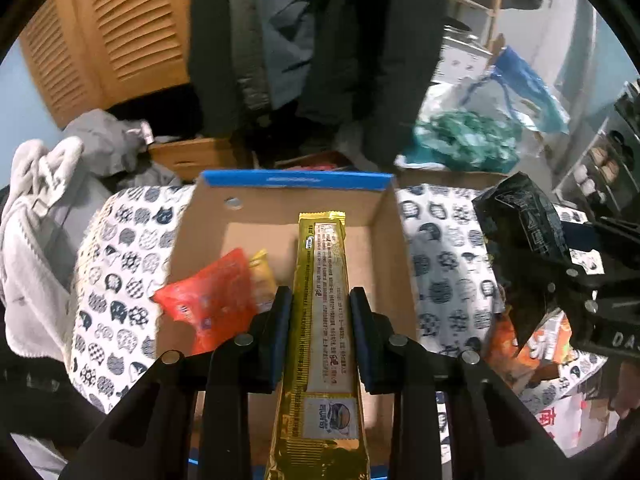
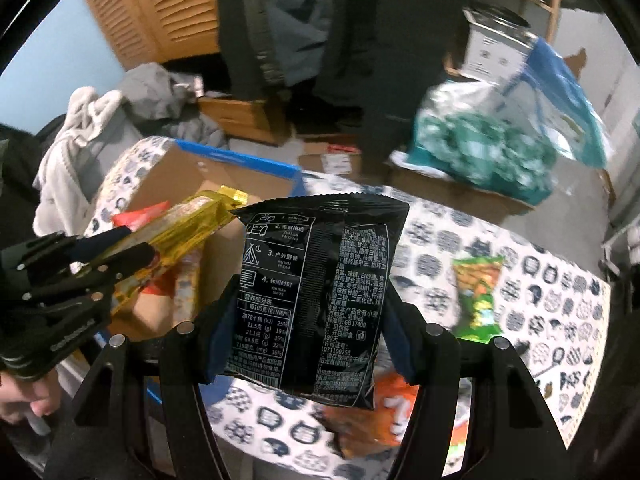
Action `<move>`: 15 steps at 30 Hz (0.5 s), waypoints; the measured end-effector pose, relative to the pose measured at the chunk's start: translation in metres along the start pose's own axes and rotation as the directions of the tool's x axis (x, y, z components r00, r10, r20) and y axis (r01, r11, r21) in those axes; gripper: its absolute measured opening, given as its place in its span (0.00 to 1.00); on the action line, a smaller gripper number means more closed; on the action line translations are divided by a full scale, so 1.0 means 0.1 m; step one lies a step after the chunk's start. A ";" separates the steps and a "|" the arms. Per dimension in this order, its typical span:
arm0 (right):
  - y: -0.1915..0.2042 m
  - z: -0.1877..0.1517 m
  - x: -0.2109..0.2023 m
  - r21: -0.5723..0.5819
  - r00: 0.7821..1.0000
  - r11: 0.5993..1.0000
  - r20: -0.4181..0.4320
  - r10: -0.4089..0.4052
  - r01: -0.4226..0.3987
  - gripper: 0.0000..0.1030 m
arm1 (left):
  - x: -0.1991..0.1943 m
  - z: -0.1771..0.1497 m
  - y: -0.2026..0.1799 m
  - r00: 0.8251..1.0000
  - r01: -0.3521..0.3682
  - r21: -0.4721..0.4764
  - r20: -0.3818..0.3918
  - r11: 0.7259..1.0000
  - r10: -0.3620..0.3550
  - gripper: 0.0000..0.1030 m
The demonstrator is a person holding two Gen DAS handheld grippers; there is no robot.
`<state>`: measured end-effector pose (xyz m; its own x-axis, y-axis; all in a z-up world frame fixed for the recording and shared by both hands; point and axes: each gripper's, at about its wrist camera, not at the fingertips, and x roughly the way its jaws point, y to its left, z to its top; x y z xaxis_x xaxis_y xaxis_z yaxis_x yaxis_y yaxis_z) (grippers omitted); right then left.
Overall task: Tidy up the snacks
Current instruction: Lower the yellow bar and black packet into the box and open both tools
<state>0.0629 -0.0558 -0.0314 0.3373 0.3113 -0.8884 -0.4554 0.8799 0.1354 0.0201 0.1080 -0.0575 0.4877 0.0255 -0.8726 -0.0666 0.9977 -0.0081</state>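
Left gripper (image 1: 320,312) at lower centre pinches gold snack bar (image 1: 324,300) over cardboard box (image 1: 384,232); right gripper (image 2: 310,316) clamps black packet (image 2: 320,280) upright at mid-frame

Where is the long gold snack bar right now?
The gold snack bar is clamped in the left gripper, held over the open cardboard box, just right of the red packet inside.

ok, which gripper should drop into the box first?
Left. The left gripper already holds the gold pack over the open box. The right gripper holds the black bag over the tablecloth, beside the box.
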 end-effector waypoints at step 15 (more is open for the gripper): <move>0.73 0.21 0.80 0.043 0.982 0.987 -0.097 0.161 -0.158 0.62 | 0.21 -0.20 0.62 0.998 -0.048 -0.124 -0.054 0.991 0.042 0.28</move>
<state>0.0736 0.0412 -0.0838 0.1781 0.4129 -0.8932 -0.4668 0.8345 0.2927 0.0088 0.1688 -0.0862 0.4364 0.0638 -0.8975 -0.1977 0.9799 -0.0264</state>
